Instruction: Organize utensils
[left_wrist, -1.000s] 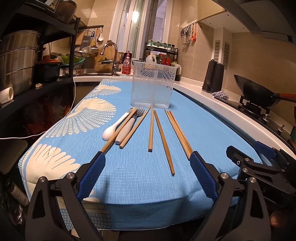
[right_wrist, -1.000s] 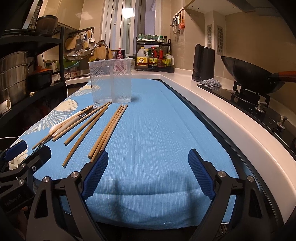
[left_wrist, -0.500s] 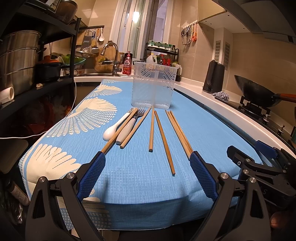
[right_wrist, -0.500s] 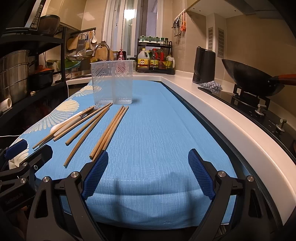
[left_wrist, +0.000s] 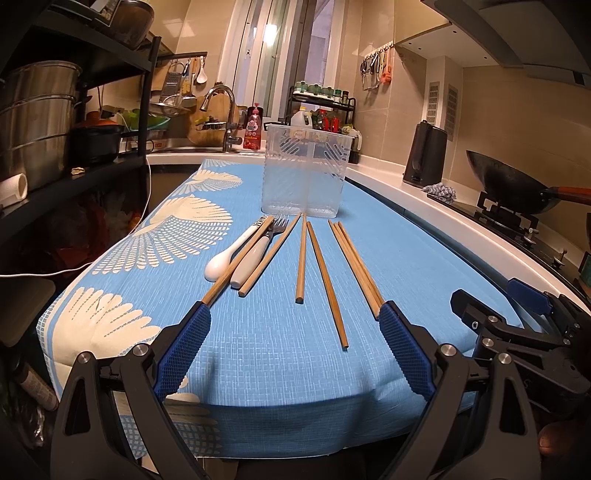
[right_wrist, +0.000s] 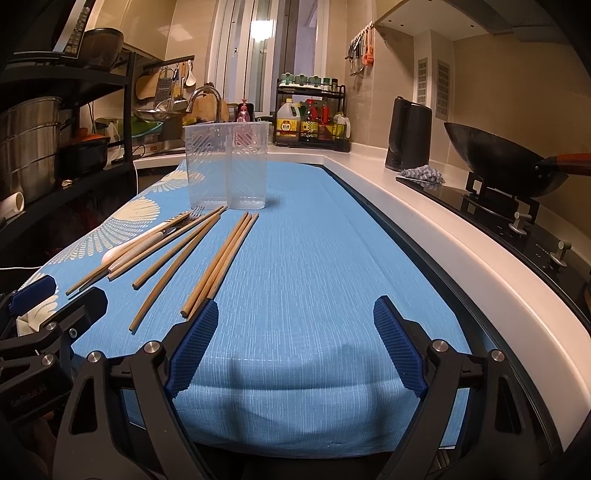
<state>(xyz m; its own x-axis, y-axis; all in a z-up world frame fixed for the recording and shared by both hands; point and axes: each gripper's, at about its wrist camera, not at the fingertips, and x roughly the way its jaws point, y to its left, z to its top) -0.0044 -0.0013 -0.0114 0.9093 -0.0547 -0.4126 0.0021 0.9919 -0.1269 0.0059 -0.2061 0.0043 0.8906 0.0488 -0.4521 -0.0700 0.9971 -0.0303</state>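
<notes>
Several wooden chopsticks (left_wrist: 325, 280) (right_wrist: 221, 258) lie fanned out on the blue cloth (left_wrist: 280, 354) (right_wrist: 332, 266). A white ceramic spoon (left_wrist: 231, 251) (right_wrist: 129, 247) and a white-handled fork (left_wrist: 258, 247) (right_wrist: 173, 229) lie at their left. A clear two-compartment plastic holder (left_wrist: 304, 170) (right_wrist: 226, 166) stands upright and empty behind them. My left gripper (left_wrist: 293, 349) is open and empty at the cloth's near edge. My right gripper (right_wrist: 293, 347) is open and empty, to the right of the chopsticks.
A black shelf rack with steel pots (left_wrist: 40, 122) stands at the left. A sink with faucet (left_wrist: 223, 110) is at the back. A white counter edge (right_wrist: 461, 236), a black kettle (right_wrist: 408, 134) and a wok on the stove (right_wrist: 502, 158) are at the right.
Both grippers have edged slightly forward and up; the utensils and holder have not moved.
</notes>
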